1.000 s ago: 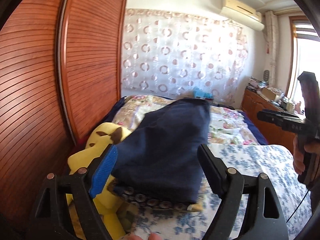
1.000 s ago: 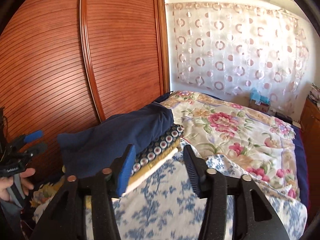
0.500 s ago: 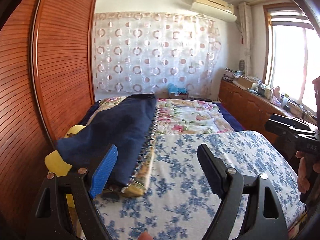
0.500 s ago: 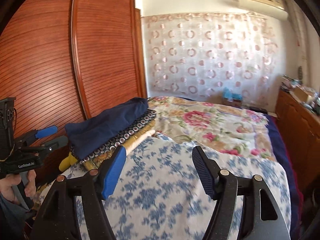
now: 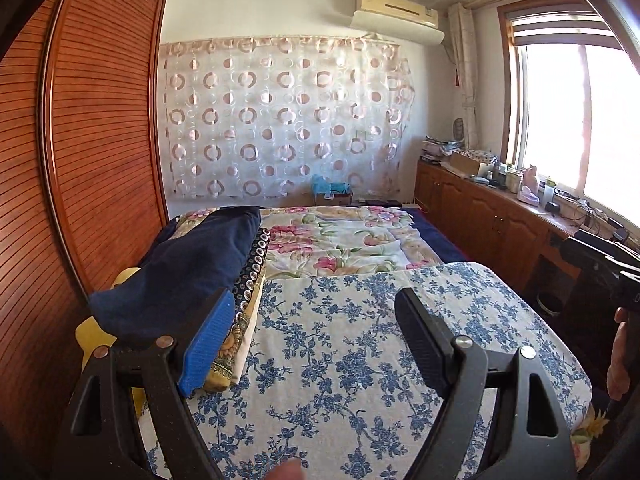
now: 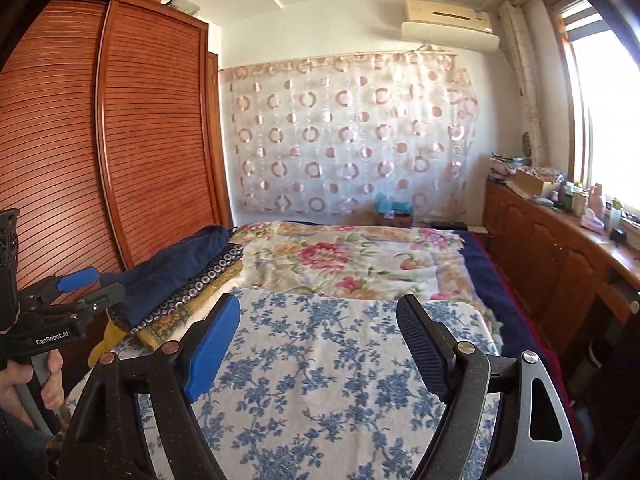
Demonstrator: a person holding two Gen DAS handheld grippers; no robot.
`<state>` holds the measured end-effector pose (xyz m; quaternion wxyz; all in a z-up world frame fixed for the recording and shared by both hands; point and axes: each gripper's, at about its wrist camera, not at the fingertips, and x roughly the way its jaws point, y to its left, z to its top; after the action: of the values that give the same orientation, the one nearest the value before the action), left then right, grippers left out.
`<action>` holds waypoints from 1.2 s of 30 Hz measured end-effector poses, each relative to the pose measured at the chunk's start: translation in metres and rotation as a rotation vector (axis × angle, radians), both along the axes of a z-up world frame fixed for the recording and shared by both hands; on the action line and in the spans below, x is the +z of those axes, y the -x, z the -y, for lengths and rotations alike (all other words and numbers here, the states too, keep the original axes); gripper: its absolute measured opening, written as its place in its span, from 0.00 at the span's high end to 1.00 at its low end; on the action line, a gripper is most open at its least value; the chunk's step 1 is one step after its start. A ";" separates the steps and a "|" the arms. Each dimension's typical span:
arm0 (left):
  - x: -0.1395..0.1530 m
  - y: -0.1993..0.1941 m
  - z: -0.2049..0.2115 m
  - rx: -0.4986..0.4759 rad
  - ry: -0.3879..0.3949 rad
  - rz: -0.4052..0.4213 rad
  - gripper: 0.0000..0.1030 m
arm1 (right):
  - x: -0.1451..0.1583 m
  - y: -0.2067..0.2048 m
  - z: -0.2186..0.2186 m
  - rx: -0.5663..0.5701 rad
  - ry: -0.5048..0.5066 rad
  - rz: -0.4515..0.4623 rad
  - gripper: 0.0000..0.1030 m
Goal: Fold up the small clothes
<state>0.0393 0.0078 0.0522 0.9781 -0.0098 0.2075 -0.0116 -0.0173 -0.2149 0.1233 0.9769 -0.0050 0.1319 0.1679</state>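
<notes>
both claws (image 5: 308, 336) (image 6: 316, 344) swung right, empty, wide apart | right just opened | folded stack (image 5: 188, 276) long axis runs toward curtain (image 5: 280, 120)

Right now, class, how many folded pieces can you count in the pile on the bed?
3 show: a navy garment on top, a black circle-patterned piece under it, a yellow floral piece lowest. More may be hidden underneath.

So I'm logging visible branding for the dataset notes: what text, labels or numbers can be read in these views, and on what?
"GenRobot.AI": white print on the black body of the left tool, seen from the right wrist view.
Air conditioner: a small mark at its right end, too small to read.
Bottles and boxes on the wooden counter: labels too small and blurred to read.
No other text is readable.
</notes>
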 end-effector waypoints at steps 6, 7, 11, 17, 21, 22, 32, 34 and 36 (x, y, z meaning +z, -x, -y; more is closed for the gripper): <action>0.005 0.004 0.009 -0.025 -0.007 0.006 0.20 | -0.001 0.006 -0.012 -0.026 -0.005 -0.006 0.20; 0.005 0.004 0.010 -0.024 -0.011 0.007 0.20 | -0.002 0.007 -0.012 -0.030 -0.005 -0.005 0.20; 0.006 0.005 0.011 -0.026 -0.011 0.012 0.20 | -0.001 0.005 -0.015 -0.043 -0.007 -0.010 0.20; 0.007 0.005 0.011 -0.024 -0.014 0.014 0.20 | -0.001 0.008 -0.011 -0.054 -0.005 -0.009 0.20; 0.007 0.005 0.011 -0.024 -0.013 0.016 0.20 | 0.001 0.008 -0.012 -0.058 -0.003 -0.008 0.20; 0.007 0.005 0.011 -0.022 -0.014 0.017 0.20 | 0.001 0.009 -0.012 -0.060 -0.002 -0.007 0.20; 0.012 0.007 0.011 -0.019 -0.014 0.024 0.20 | 0.001 0.006 -0.005 -0.061 -0.003 -0.005 0.20; 0.012 0.007 0.011 -0.020 -0.013 0.025 0.20 | 0.001 0.005 -0.004 -0.058 -0.007 -0.007 0.20; 0.011 0.007 0.011 -0.019 -0.014 0.026 0.20 | 0.001 0.003 -0.003 -0.058 -0.007 -0.008 0.20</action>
<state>0.0321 -0.0034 0.0635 0.9806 -0.0008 0.1951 -0.0194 -0.0202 -0.2120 0.1240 0.9809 0.0029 0.1353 0.1398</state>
